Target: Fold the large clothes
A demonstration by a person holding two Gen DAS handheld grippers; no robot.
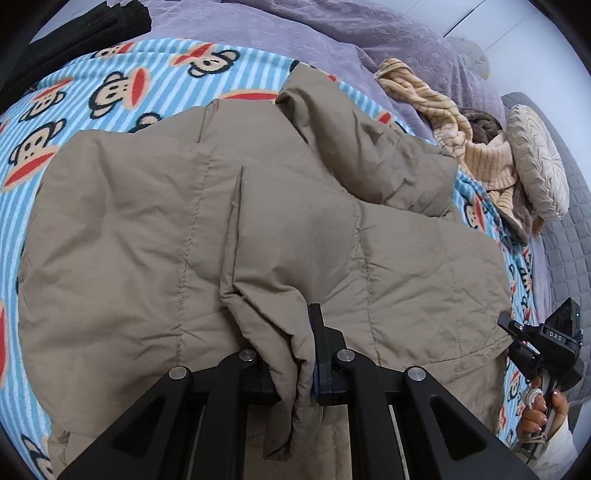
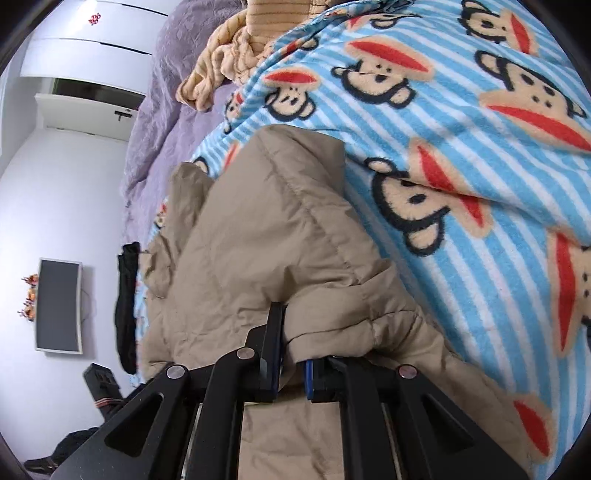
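While bunched in both grippers [image 1: 295, 365] [image 2: 291, 365], puffy quilted tan jacket [image 1: 184, 229] w/ creases.

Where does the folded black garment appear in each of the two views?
Left wrist view: black garment at the top left corner, beyond the tan jacket.
Right wrist view: black garment at the left, on the bed's edge.
Shared landmark: the monkey-print blanket.

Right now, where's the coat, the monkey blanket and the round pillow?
coat [image 1: 147, 229], left wrist view, quilted back panel.
monkey blanket [image 2: 461, 122], right wrist view, striped part.
round pillow [image 1: 537, 158], left wrist view, pleated face.
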